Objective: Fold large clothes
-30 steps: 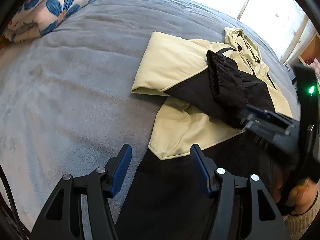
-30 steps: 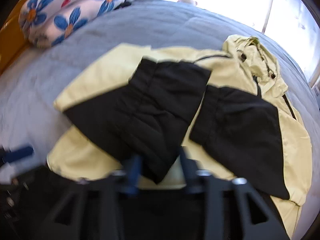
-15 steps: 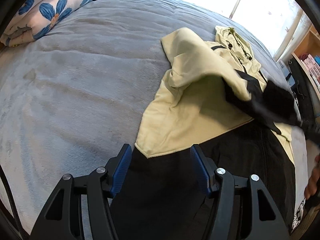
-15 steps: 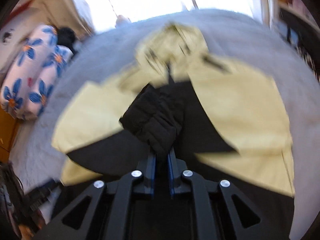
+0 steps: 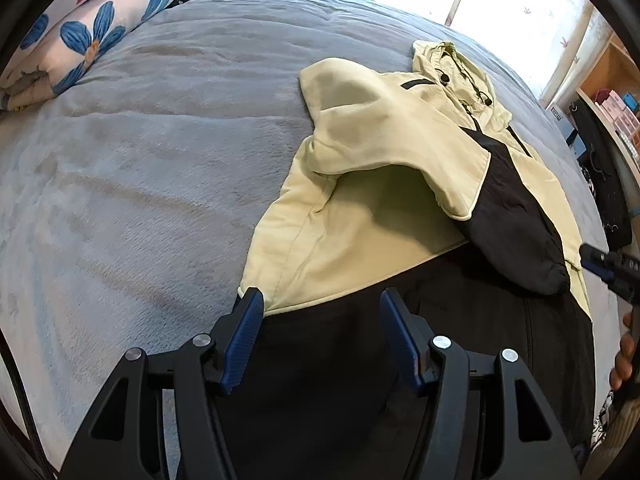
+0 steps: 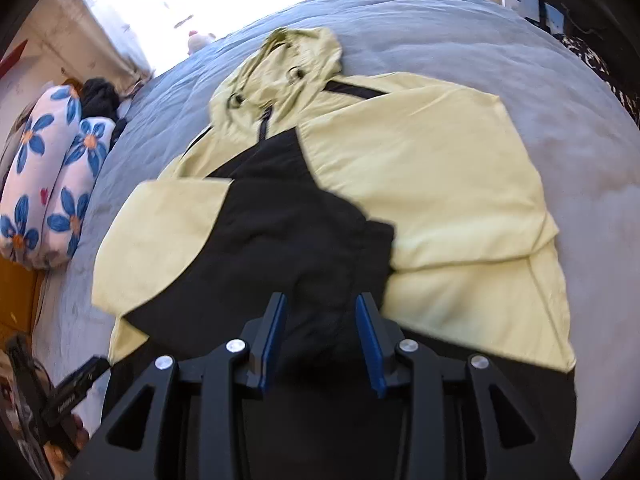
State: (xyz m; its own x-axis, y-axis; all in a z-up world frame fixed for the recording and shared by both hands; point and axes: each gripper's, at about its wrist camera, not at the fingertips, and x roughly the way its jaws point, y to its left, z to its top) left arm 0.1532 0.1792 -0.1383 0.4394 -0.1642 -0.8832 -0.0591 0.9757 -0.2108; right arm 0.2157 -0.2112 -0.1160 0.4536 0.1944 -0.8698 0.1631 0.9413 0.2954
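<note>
the yellow and black jacket [image 5: 384, 200] lies spread on the grey bed cover [image 5: 160, 152], filling the centre and right of the left wrist view, its hood [image 6: 288, 68] toward the top. wide bare cover stays open at the left, up to the flowered pillow [image 5: 92, 36] in the upper left corner; a shelf [image 5: 612, 92] crowds the right edge. the left gripper [image 5: 322, 336] stands half open over the jacket's black hem, pinching nothing. the right gripper [image 6: 322, 336] has just been opening; its jaws stand apart over the black sleeve [image 6: 300, 240], with nothing gripped.
</note>
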